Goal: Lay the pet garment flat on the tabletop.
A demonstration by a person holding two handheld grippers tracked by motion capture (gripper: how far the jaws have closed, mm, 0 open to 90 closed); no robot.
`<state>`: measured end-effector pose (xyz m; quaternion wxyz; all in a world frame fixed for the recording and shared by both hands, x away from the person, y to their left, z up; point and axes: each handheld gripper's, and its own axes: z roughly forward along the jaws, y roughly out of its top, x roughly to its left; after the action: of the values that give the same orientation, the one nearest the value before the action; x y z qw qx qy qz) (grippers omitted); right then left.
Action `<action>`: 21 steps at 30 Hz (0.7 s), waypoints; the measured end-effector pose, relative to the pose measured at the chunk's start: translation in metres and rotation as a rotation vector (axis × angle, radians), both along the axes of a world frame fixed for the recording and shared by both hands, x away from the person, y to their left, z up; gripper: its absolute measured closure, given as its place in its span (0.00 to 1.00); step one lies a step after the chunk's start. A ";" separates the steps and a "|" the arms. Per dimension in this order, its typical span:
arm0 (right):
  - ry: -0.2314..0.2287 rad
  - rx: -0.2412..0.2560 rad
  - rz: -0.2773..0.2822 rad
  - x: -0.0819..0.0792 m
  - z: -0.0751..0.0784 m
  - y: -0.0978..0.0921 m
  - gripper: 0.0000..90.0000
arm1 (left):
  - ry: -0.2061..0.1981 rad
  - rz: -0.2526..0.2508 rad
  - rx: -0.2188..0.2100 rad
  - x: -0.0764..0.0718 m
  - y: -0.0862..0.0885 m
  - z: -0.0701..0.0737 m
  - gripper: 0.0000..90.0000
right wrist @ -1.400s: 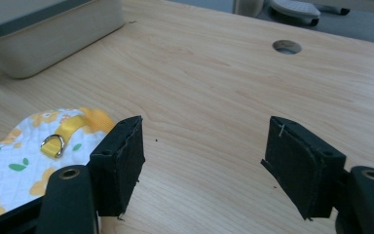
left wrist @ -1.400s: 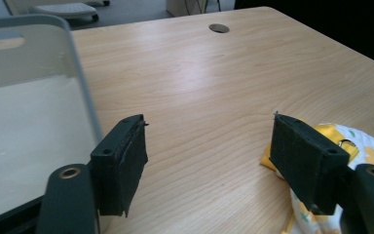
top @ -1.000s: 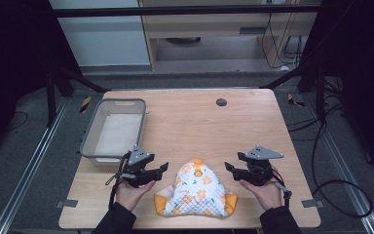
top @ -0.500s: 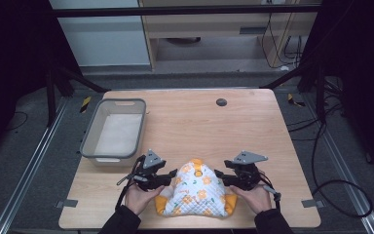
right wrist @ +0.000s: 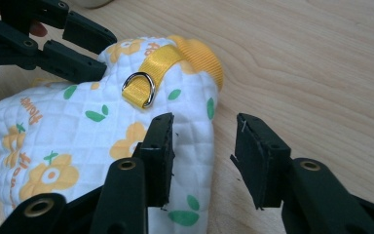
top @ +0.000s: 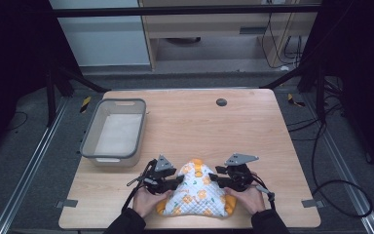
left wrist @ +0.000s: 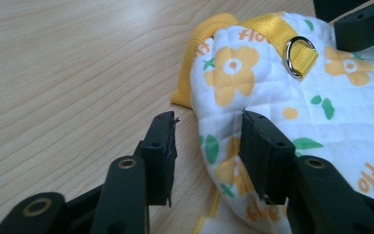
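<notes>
The white quilted fabric piece with orange flowers and yellow trim (top: 195,195) lies on the wooden tabletop (top: 253,131) between the left tongs (left wrist: 207,146) and right tongs (right wrist: 204,146), each spread apart, straddling its edge.

Tabletop (top: 214,122) evenly and brightly lit from overhead; surroundings fall to near black. Shadows soft and short. High view slightly soft. Claw views sharp nearby, far wood grain blurred, faint sheen.
</notes>
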<state>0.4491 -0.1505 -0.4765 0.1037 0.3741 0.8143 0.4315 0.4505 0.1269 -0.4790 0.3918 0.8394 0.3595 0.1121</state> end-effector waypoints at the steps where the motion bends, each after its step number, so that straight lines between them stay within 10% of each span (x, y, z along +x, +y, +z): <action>1: 0.011 0.002 0.001 0.000 -0.001 0.001 0.67 | 0.004 -0.005 -0.006 0.000 0.000 0.000 0.66; 11: 0.052 -0.002 0.037 0.001 -0.006 0.004 0.88 | 0.041 -0.032 -0.033 -0.001 -0.001 -0.003 0.96; 21: 0.043 0.023 0.049 -0.003 0.005 0.001 0.99 | 0.012 -0.033 -0.057 -0.005 0.002 0.009 0.98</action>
<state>0.4466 -0.1497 -0.4718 0.0712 0.3644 0.8203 0.4350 0.4459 0.1292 -0.4698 0.4153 0.8344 0.3510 0.0899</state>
